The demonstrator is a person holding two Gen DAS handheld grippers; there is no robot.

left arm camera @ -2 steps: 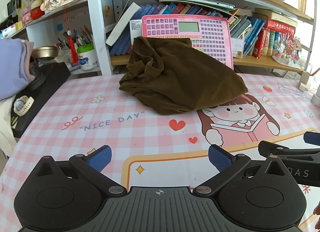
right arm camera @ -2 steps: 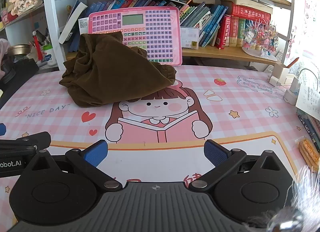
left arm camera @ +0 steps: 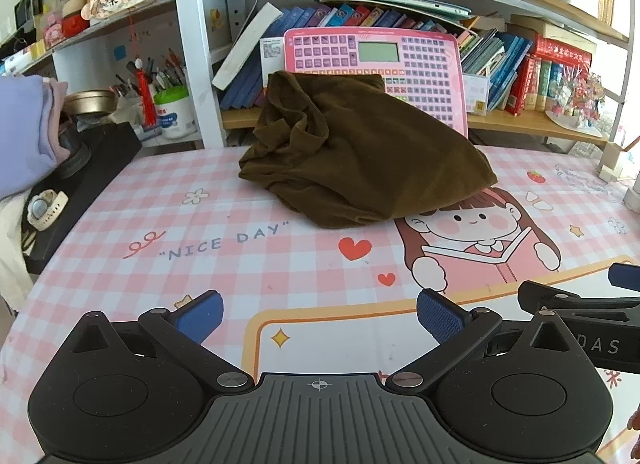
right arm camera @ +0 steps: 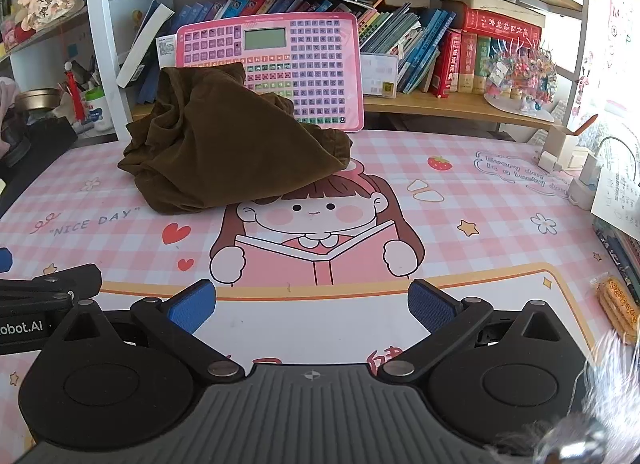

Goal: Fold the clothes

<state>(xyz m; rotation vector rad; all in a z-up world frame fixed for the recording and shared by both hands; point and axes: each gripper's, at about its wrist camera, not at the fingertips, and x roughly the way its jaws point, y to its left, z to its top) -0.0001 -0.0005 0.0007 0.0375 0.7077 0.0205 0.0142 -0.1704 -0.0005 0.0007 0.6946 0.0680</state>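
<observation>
I see a bench covered by a pink checked mat printed with a cartoon girl reading a book. Behind it stands a wooden bookshelf packed with books, with a white upright at its left end.

The brown garment lies in a crumpled heap at the back of the bench, its top leaning against a pink keyboard toy propped on the shelf edge. Its front hem covers the top of the cartoon girl's head. A black tray at the bench's left edge carries a white watch. A white tub sits by a cluster of pens on the side shelf.

The mat reads "NICE DAY" on the left and, in the right wrist view, "Every day is a lucky day" on the right. One gripper body shows "obot.AI".

The left gripper hangs low over the near edge of the bench, angled downward, spread wide and grasping nothing. The right gripper sits just beside it, likewise released and empty. Both are well apart from the garment.
</observation>
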